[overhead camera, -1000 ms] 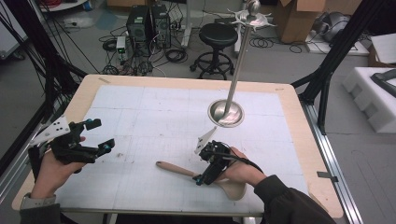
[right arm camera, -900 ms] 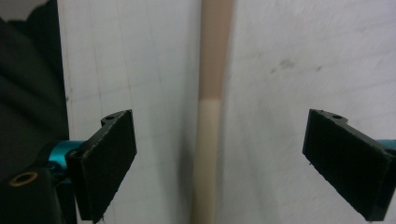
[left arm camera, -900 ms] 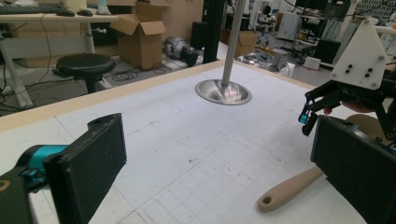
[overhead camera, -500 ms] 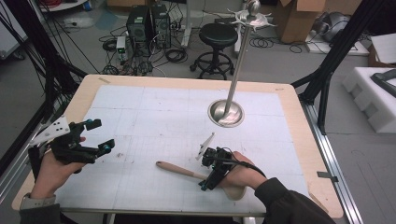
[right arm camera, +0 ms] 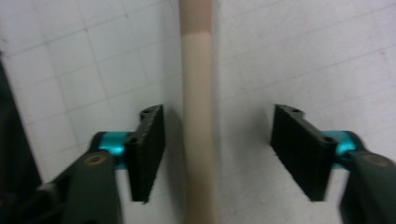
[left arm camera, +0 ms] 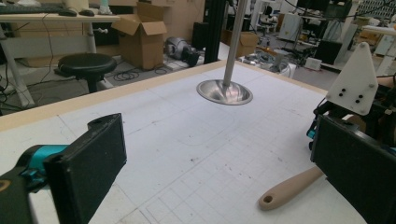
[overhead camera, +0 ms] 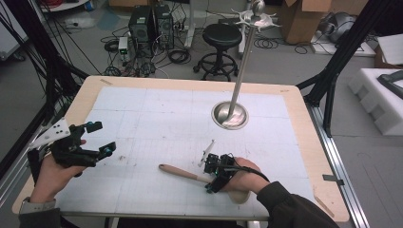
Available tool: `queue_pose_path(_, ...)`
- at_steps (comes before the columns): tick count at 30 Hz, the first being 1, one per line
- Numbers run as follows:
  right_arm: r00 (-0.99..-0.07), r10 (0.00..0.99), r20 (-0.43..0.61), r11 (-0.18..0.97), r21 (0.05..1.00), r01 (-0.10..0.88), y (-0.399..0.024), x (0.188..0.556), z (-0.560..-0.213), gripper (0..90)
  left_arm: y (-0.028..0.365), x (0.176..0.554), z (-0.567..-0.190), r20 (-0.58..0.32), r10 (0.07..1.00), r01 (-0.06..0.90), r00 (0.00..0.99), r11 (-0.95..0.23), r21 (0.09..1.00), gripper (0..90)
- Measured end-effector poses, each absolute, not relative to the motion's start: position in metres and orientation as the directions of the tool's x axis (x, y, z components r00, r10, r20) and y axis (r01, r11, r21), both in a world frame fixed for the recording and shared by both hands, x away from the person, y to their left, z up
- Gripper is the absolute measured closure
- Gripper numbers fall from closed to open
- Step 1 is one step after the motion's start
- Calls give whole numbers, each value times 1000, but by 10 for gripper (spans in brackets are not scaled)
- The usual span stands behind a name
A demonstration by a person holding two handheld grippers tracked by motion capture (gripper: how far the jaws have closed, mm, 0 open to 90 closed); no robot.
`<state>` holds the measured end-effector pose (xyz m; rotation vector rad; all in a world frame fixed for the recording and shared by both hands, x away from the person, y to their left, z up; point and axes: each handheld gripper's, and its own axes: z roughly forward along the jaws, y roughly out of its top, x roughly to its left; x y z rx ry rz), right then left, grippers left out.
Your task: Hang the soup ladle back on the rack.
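Desk [overhead camera: 142, 102] first: it carries a white gridded sheet, with the round steel foot of a tall metal stand [overhead camera: 230, 115] toward the far right, and nothing on this part has moved since a second ago. The left gripper [overhead camera: 97, 139] hovers over the near left corner of the sheet in the same spot, its jaws spread wide and with nothing between them.

The change is at the right gripper [overhead camera: 215, 176]. A second ago it was above the wooden utensil [overhead camera: 183, 173] with jaws fully apart; now it sits lower, right over the handle, and its jaws have just been closing. In the right gripper view the handle [right arm camera: 198, 116] runs straight up between the two black pads, but white sheet shows on both sides of it, so the jaws are at about half width and do not press the wood yet. I judge that the grasp is in progress and the handle is well centred for it.

The utensil lies flat near the front edge of the desk, handle pointing left. Its wide end is mostly hidden under the person's right hand [overhead camera: 244, 178], so I cannot say if it is a spoon or a spatula. The right gripper view is also a little blurred.
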<state>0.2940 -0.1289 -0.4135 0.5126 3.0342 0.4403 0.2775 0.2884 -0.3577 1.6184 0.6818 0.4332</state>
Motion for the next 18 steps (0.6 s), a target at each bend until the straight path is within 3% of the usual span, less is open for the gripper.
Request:
queue_pose_path(3, -943, 332, -3, 910, 263, 320, -130, 292, -411, 534, 287, 277, -358, -100, 647, 184, 756, -63, 981, 39)
queue_pose_path(6, -949, 316, -12, 921, 244, 304, -129, 289, -410, 590, 287, 278, -358, -97, 648, 185, 756, -69, 980, 39)
queue_pose_path(7, -956, 294, -23, 932, 230, 281, -125, 286, -410, 658, 286, 277, -358, -99, 646, 187, 757, -68, 980, 39)
queue_pose_path(13, -955, 297, -5, 939, 183, 292, -120, 286, -408, 761, 286, 276, -357, -99, 645, 182, 758, -64, 981, 39)
queue_pose_path(18, -949, 314, 0, 933, 187, 309, -120, 285, -408, 778, 287, 275, -357, -98, 645, 178, 758, -60, 982, 39)
